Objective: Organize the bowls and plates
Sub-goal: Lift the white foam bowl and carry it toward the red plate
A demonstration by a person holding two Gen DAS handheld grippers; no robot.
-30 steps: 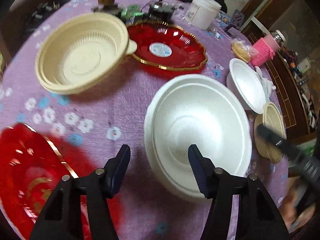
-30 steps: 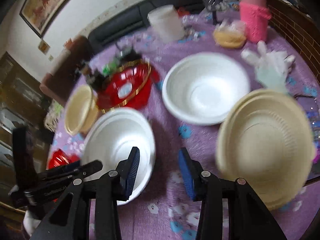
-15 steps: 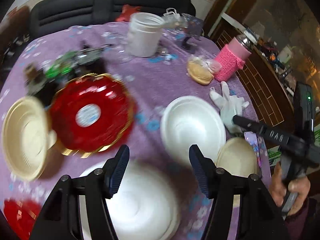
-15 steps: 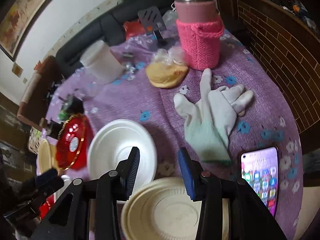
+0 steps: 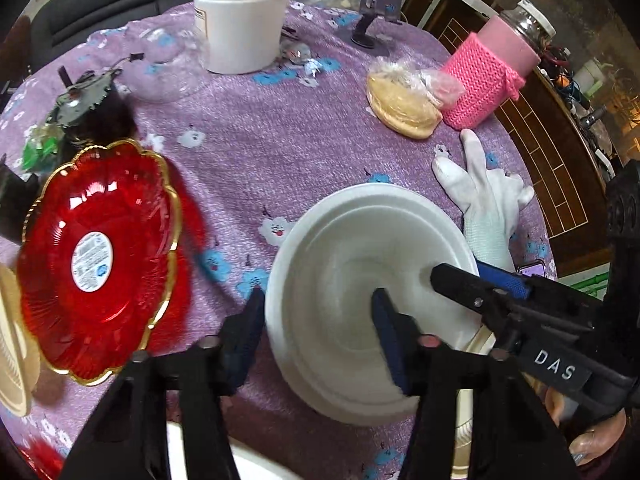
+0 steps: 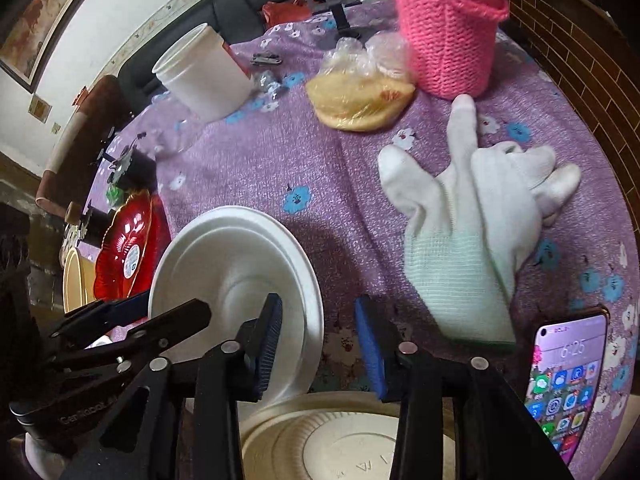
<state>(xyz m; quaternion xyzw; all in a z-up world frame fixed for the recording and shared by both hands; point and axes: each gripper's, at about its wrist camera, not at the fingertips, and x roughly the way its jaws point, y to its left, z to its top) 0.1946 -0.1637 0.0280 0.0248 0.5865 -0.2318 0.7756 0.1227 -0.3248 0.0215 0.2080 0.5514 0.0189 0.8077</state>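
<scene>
Reaching for which dish, and from which side? (partner)

The white foam bowl (image 5: 352, 248), sitting mid-surface between the red plate (image 5: 96, 260) on its left and the glove (image 6: 472, 240) on its right. My left hand-held gripper (image 5: 316, 336) comes at its near-left edge. (me)

And the right one? (partner)

My right hand-held gripper (image 6: 320, 340) is on the opposite, right-hand edge, so the bowl lies between my two hands, about equally near to both. (me)

How do the jaws sit on it? (partner)

Each pair straddles the rim, one finger inside the bowl and one outside. Both pairs are fairly narrow and closing, but I see a gap at the pads, so I judge neither has pinched the wall yet. (me)

Any long axis to line up with? (partner)

None, since it's round. What matters is that each rim section runs through the gap between the fingers. (me)

Anything close by? (partner)

The tan plate (image 6: 348, 452) lies just near of the bowl, under my right hand, and it may touch the bowl's edge. I can't tell. (me)
</scene>
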